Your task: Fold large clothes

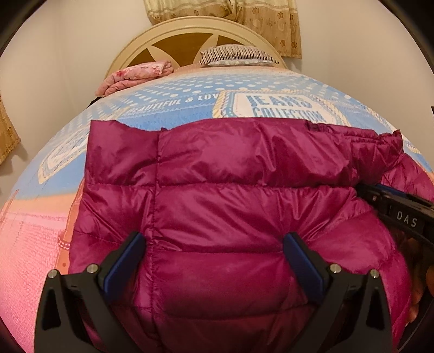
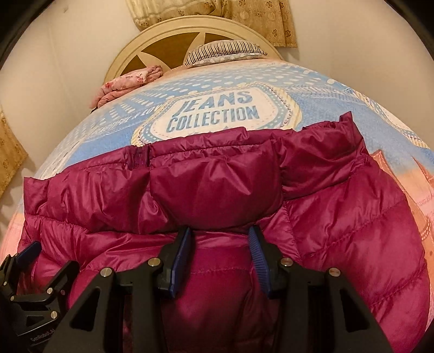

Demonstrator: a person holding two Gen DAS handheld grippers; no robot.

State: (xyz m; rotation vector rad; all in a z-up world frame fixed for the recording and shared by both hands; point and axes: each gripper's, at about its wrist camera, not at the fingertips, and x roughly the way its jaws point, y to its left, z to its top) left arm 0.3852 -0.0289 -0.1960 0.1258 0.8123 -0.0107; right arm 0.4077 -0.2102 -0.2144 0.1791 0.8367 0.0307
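Observation:
A magenta down jacket lies spread on the bed, with a sleeve or flap folded over its right part. My left gripper is open wide and rests on the jacket's near edge, a puffy panel bulging between its blue pads. My right gripper is shut on a bunched fold of the jacket just below the folded-over flap. In the left wrist view the right gripper's body enters from the right, its tips buried in fabric. In the right wrist view one left fingertip shows at the lower left.
The bed sheet is blue and pink with "JEANS COLLECTION" printed on it. A folded pink blanket and a striped pillow lie by the round headboard. Floral curtains hang behind, with walls on both sides.

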